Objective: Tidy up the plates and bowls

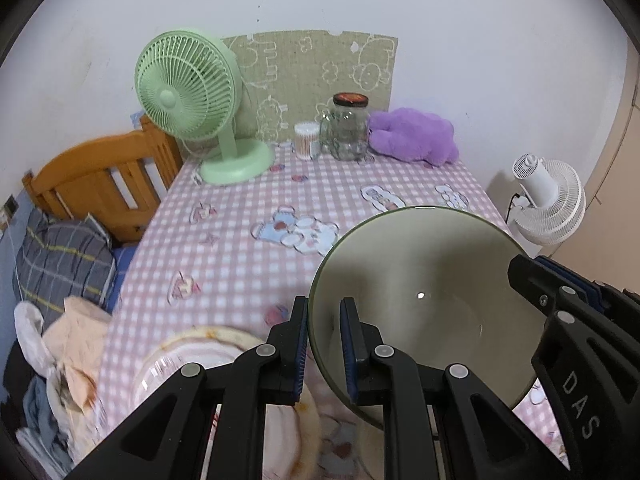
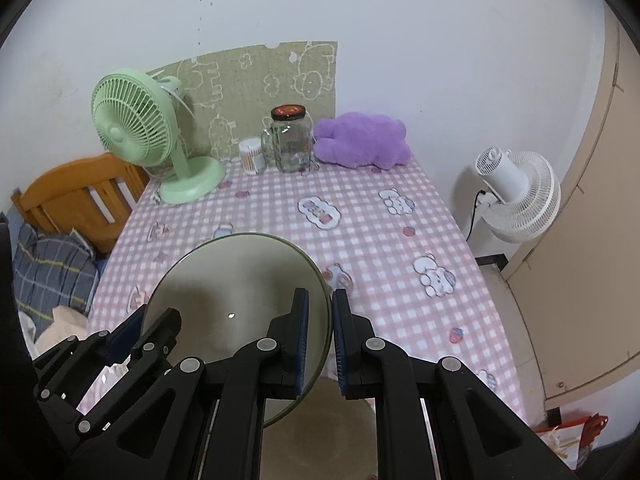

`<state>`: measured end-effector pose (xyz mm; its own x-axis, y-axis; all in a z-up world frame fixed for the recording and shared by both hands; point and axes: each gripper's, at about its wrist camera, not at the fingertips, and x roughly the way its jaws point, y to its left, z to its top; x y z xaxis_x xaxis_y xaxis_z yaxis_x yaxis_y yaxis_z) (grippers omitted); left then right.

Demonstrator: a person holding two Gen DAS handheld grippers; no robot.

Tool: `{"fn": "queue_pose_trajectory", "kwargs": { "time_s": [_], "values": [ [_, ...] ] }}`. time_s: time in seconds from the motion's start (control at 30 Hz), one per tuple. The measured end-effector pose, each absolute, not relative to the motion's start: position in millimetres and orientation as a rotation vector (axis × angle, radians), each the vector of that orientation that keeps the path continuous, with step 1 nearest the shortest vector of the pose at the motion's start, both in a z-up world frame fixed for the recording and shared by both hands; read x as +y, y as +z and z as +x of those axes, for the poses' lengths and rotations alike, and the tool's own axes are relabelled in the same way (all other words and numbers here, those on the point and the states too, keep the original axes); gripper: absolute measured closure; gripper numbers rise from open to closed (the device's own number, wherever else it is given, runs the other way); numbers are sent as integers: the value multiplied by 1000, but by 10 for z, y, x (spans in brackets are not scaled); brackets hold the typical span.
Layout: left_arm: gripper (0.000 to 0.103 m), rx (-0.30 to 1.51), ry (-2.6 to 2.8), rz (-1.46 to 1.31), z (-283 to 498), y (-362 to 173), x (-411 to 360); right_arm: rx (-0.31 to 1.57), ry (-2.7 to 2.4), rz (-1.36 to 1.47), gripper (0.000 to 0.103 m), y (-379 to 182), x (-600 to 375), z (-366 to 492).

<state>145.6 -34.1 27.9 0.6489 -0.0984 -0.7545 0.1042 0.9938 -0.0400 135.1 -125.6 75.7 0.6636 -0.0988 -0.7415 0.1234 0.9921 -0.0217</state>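
Olive-grey bowl is sitting over a pink-and-white checked tablecloth printed with cartoon bears. Far left, mint-green fan; far right, purple plush. Black grippers are showing blue pads.

Left hand-held gripper and right hand-held gripper angle downward, jaws clamped nearly together, facing each other

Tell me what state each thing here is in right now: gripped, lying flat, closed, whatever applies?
Bowl: lifted above the table, tilted, empty, gripped at opposite rims.
Left hand-held gripper: shut on the bowl's rim.
Right hand-held gripper: shut on the bowl's rim.
Plates: stacked on the table, blurred.
Jar: upright, lid on.
Green fan: upright; running or not, cannot tell.
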Motion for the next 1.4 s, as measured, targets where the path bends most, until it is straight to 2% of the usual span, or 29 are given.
{"fn": "queue_pose_trajectory", "kwargs": {
  "time_s": [0.57, 1.4],
  "values": [
    [91, 934, -4, -46, 881, -130, -695, 914, -11, -13, 88, 380, -1712, 892],
    [91, 986, 29, -3, 950, -465, -657, 1017, 14, -36, 88, -67, -1626, 941]
  ]
}}
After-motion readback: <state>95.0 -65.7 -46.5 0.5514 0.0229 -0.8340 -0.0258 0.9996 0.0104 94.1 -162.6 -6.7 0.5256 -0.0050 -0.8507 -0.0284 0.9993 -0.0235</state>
